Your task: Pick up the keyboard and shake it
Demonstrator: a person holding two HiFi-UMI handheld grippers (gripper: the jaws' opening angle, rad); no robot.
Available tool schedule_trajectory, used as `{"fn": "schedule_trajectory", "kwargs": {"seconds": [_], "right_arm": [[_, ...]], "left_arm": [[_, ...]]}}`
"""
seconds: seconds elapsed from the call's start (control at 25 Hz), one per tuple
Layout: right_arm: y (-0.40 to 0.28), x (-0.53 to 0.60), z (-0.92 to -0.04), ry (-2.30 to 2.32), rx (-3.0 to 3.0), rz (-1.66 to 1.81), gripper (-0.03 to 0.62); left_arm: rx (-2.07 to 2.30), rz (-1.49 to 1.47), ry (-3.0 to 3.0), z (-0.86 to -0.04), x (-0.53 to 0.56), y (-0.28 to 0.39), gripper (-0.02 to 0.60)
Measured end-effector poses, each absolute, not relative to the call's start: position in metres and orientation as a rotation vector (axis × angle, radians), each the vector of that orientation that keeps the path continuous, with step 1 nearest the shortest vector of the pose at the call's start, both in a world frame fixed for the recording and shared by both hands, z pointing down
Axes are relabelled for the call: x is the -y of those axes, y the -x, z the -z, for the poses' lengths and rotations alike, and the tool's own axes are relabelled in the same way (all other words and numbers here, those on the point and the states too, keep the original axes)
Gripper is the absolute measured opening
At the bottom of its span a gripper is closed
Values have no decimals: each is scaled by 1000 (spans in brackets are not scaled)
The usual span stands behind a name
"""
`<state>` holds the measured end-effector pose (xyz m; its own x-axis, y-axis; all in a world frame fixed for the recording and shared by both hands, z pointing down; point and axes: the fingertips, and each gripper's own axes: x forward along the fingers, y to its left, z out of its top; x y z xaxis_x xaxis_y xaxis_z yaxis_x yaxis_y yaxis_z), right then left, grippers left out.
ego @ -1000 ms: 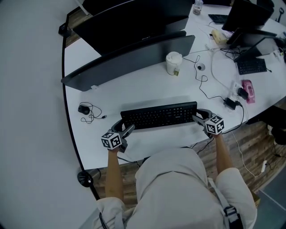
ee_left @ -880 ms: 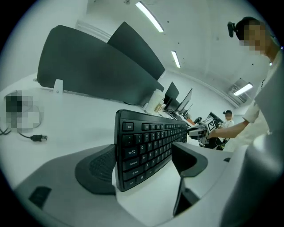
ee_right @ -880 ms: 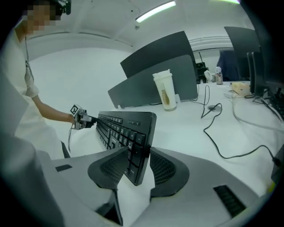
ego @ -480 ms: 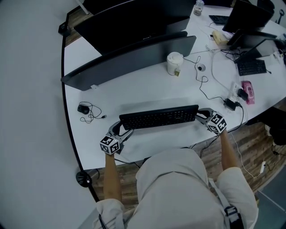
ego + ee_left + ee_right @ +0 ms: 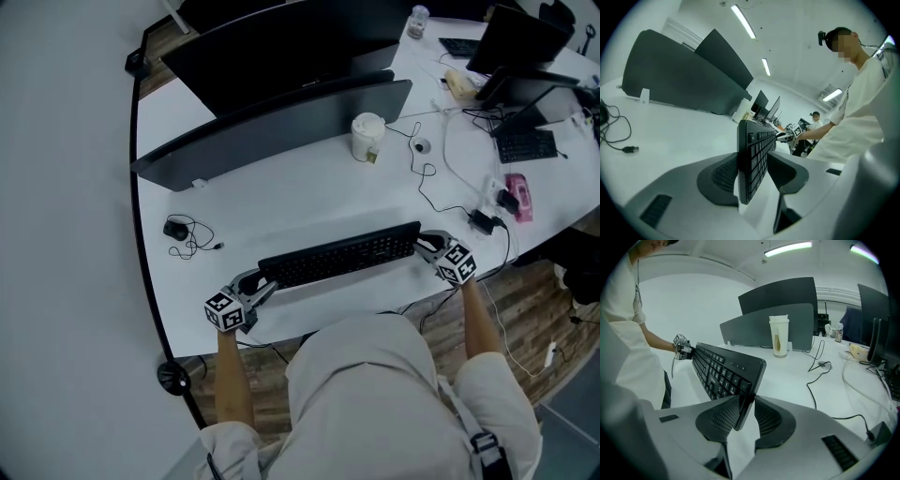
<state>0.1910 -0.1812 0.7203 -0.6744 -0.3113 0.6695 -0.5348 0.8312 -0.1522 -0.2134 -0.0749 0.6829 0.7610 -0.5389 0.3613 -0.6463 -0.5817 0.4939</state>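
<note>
Fig. 1. Two-handed grip on the black keyboard (image 5: 339, 255), which I take as landmark. It spans from one gripper to the other above the near part of the white desk (image 5: 281, 202), its left end nearer to me than its right.

(a) Left gripper (image 5: 754, 171): the jaws have just been closing and now pinch the keyboard's left end, one pad on the underside, the other on the key face.

(b) Right gripper (image 5: 746, 414): the jaws have just been closing and now clamp the keyboard's right end at its near corner; in the right gripper view that end sits tilted and clear of the desk.

(c) Container: a white cup (image 5: 367, 135) stands upright beyond the keyboard, well apart from it. A lid covers it, so I cannot tell its contents.

(d) A loose black cable (image 5: 187, 234) lies left of the keyboard.
</note>
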Motion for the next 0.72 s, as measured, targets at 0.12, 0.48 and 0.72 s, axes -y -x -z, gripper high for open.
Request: {"fn": "schedule_trajectory", "kwargs": {"seconds": [0.12,0.48,0.72], "right_arm": [[-191,183,-721,-642,2359,-450,126],[-195,187,-718,-642,2370,-484,126],[-199,189,-714,-571,2355,-501,126]], "left_arm": [[881,-218,-2298,-691,73,211,192],[710,-499,-2383,-706,45,198,141],[543,-623,-2444,-709,26,175,201]]}}
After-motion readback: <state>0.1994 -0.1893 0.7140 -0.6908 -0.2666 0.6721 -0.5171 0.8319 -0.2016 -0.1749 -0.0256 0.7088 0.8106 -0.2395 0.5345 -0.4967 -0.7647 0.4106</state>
